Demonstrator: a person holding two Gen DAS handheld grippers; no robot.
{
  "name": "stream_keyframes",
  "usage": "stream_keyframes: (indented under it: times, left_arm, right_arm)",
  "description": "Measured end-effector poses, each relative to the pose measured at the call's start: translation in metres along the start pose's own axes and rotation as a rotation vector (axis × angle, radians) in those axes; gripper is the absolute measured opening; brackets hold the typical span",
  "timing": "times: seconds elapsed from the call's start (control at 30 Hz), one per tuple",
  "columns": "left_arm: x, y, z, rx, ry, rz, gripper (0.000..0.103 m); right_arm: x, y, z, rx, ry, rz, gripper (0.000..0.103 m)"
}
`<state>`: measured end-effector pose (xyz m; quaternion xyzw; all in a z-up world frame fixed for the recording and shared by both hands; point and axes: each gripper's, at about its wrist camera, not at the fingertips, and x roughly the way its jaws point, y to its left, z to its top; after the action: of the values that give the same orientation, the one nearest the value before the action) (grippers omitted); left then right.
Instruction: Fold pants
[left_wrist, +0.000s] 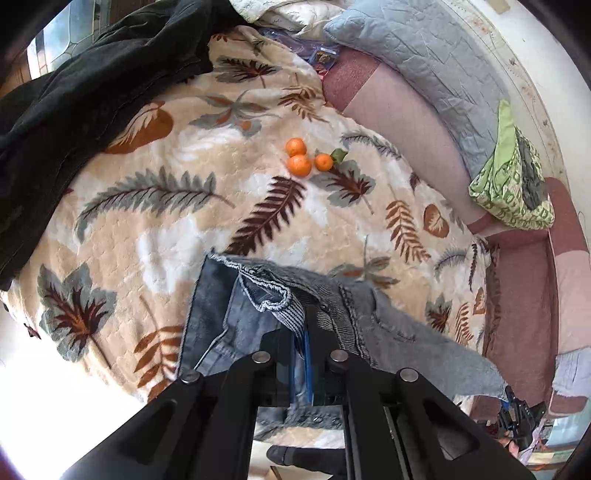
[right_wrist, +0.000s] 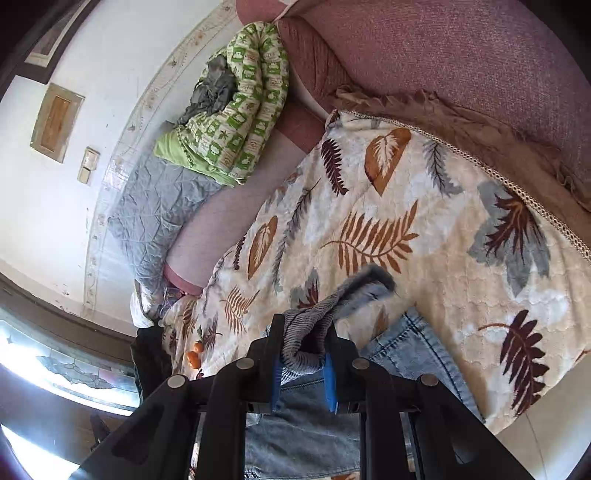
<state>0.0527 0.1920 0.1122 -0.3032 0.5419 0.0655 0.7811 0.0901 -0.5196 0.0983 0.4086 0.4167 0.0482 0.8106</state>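
Note:
Blue denim pants (left_wrist: 229, 314) lie at the near edge of a leaf-patterned blanket (left_wrist: 177, 177) on a sofa. My left gripper (left_wrist: 304, 321) is shut on the ribbed grey waistband of the pants, with denim bunched around the fingers. The other gripper (left_wrist: 521, 413) shows small at the lower right, at the far end of the stretched fabric. In the right wrist view my right gripper (right_wrist: 304, 339) is shut on a ribbed grey band of the pants (right_wrist: 406, 354), which hang below and spread over the blanket (right_wrist: 424, 221).
Three oranges (left_wrist: 301, 157) sit mid-blanket; they also show in the right wrist view (right_wrist: 194, 356). A dark garment (left_wrist: 74, 92) lies at the far left. A grey quilted pillow (left_wrist: 424, 62) and a green patterned quilt (left_wrist: 513, 184) rest on the pink sofa back (left_wrist: 399, 107).

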Motion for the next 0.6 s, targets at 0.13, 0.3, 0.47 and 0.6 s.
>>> stream_keyframes:
  times: [0.13, 0.3, 0.47, 0.6]
  left_arm:
    - [0.068, 0.063, -0.058, -0.031, 0.221, 0.057, 0.007]
    - [0.111, 0.100, -0.078, -0.091, 0.312, 0.044, 0.009]
    - [0.078, 0.065, -0.066, 0.052, 0.188, 0.060, 0.009]
    - [0.092, 0.070, -0.072, 0.053, 0.247, 0.131, 0.043]
  right_arm:
    - [0.024, -0.103, -0.050, 0.145, 0.139, -0.095, 0.019]
    - [0.038, -0.147, -0.080, 0.180, 0.188, -0.073, 0.020]
    - [0.024, -0.099, -0.063, -0.008, 0.128, -0.105, 0.023]
    - [0.033, -0.100, -0.066, -0.053, 0.153, -0.255, 0.041]
